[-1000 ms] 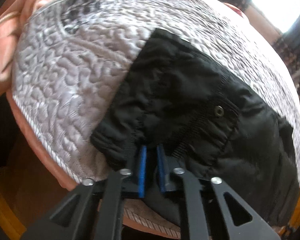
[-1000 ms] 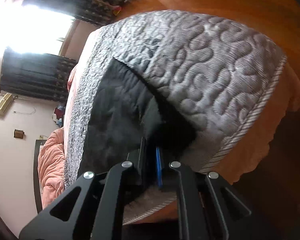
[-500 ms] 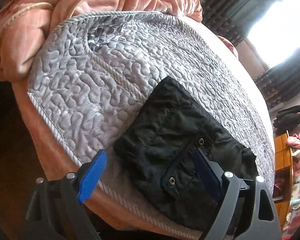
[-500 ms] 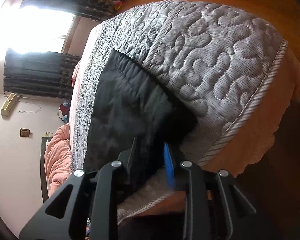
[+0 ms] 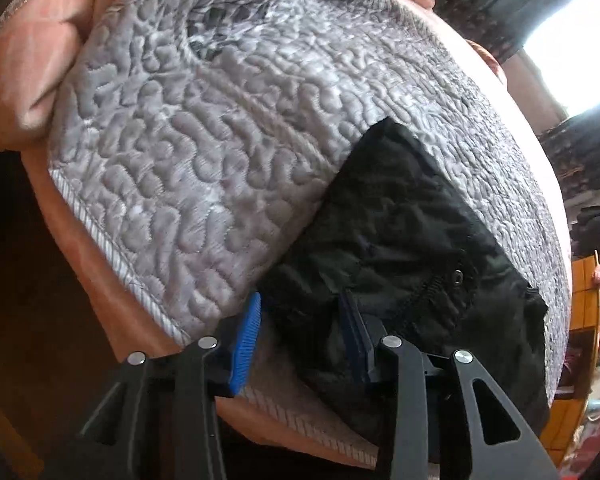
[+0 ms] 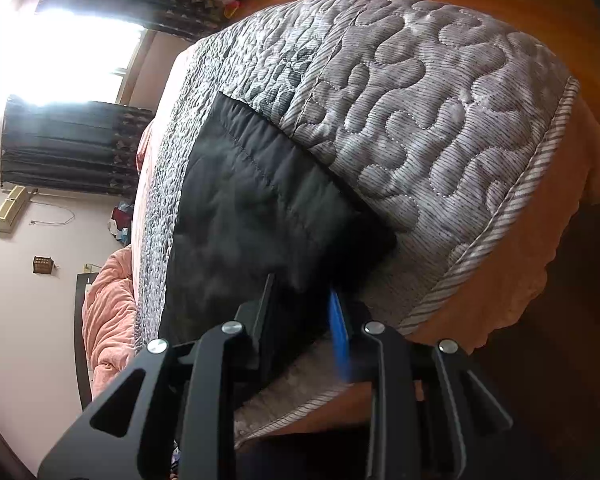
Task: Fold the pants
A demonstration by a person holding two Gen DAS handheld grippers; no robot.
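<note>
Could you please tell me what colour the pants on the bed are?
Black; the pants show best in the left wrist view, against the grey quilted bedspread.

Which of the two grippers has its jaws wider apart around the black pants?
The left gripper: its blue pads stand well apart around the black pants corner. The right gripper shows a narrower gap.

Bare quilt lies open from 9 to 12 o'clock of the pants, offering room to pass. A bunched pink blanket blocks the far corner at 10 o'clock. In the right wrist view, free quilt spreads at 1 to 3 o'clock.
</note>
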